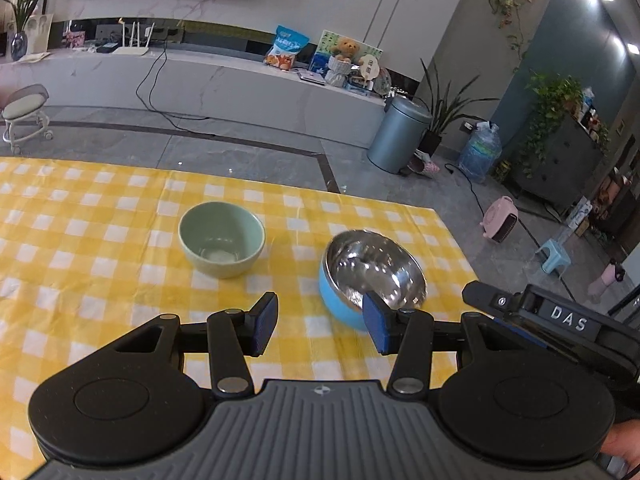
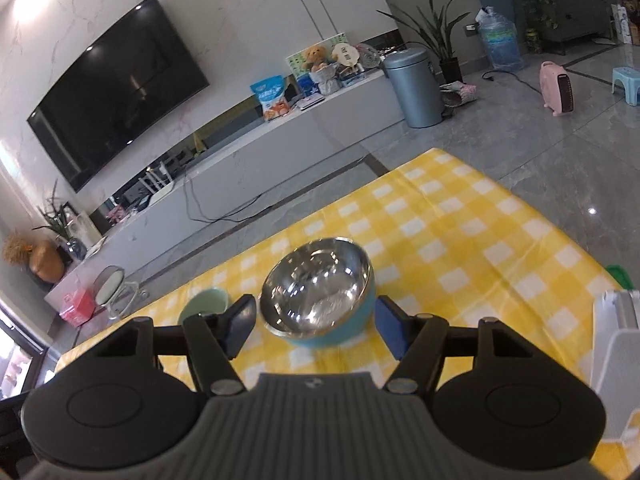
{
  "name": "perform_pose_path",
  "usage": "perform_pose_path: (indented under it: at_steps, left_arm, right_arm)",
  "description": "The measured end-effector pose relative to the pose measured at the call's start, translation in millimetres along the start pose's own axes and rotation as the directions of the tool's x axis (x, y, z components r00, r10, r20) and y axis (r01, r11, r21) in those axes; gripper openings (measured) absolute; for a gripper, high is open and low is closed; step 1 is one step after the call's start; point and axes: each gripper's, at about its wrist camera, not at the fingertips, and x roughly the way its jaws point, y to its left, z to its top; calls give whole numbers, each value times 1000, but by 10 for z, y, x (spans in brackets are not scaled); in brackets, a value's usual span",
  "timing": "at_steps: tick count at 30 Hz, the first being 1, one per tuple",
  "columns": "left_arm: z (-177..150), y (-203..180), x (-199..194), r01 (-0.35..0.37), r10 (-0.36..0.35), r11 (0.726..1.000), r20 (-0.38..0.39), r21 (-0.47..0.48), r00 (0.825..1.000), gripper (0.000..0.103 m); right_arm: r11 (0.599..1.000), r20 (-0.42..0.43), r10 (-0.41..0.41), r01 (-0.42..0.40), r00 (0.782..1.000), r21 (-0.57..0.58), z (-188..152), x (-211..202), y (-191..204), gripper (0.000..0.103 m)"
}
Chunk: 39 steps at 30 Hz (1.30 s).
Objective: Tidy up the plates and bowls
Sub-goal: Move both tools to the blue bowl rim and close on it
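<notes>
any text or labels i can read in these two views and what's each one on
"DAS": white letters on a black label on the right gripper's body, seen at the right edge of the left wrist view.
Blue snack bag on the TV counter: print too blurred to read.
Water jug label: too small to read.

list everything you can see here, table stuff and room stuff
green bowl: 1, pale green, on the tablecloth, left of the steel bowl
steel bowl: 1, shiny inside, blue outside, on the tablecloth
tablecloth: 1, yellow and white check, covers the table
white rack: 1, white, right table edge
tv: 1, black, on the wall
bin: 1, grey-blue, on the floor
heater: 1, pink, floor
left gripper: 1, black, jaws open, empty
right gripper: 1, black, jaws open, empty
</notes>
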Motion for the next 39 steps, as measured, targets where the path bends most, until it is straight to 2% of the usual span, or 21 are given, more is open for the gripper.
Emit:
perform_pose_path:
  at_steps: [4,6,13,18,22,27,29,30,34,35,37,39]
  left_arm:
    - [56,-5,231,20,-20,1000,-18,-9,1000,55]
    - [64,-39,355,28,-28,1000,-29,6,999,55]
    - [121,-156,862,-2,8,997,-81,74,997,56]
    - [156,-195,1101,-36,45,994,-89,103,995,59]
    - [181,-207,1229,-30,40,995,-119,92,992,60]
    - [185,-262,1349,-24,41,992,-136,122,990,60]
    - [178,-277,1403,-21,42,991,-158,135,986,59]
    - [179,-284,1429,-24,48,990,-171,142,984,58]
    - [153,-304,1496,-32,66,987,-214,159,975,33]
    - [148,-296,1503,-34,67,988,-220,152,973,31]
    - [144,-282,1509,-43,77,988,-227,149,971,22]
    - [141,-274,1501,-45,80,987,-229,152,970,21]
  right_arm:
    - [999,-16,-37,37,999,-14,55,267,16,59]
    - [997,-20,-74,73,997,-39,82,417,13,52]
    - [990,-46,-138,136,989,-43,118,786,-128,49]
    - [987,-89,-156,153,984,-39,65,962,-278,46]
    - [993,-125,-117,119,985,15,55,1034,-390,38]
    - [996,-136,-79,83,988,25,32,1021,-389,22]
    - [997,-143,-60,67,988,47,19,1014,-401,21]
    - [996,-147,-48,58,988,61,15,1018,-414,20]
    - [995,-155,-33,47,987,85,6,1043,-431,20]
    - [995,-155,-31,45,987,84,2,1048,-424,19]
    - [996,-154,-31,44,988,83,-5,1057,-412,18]
    - [996,-154,-27,40,988,80,-6,1053,-409,18]
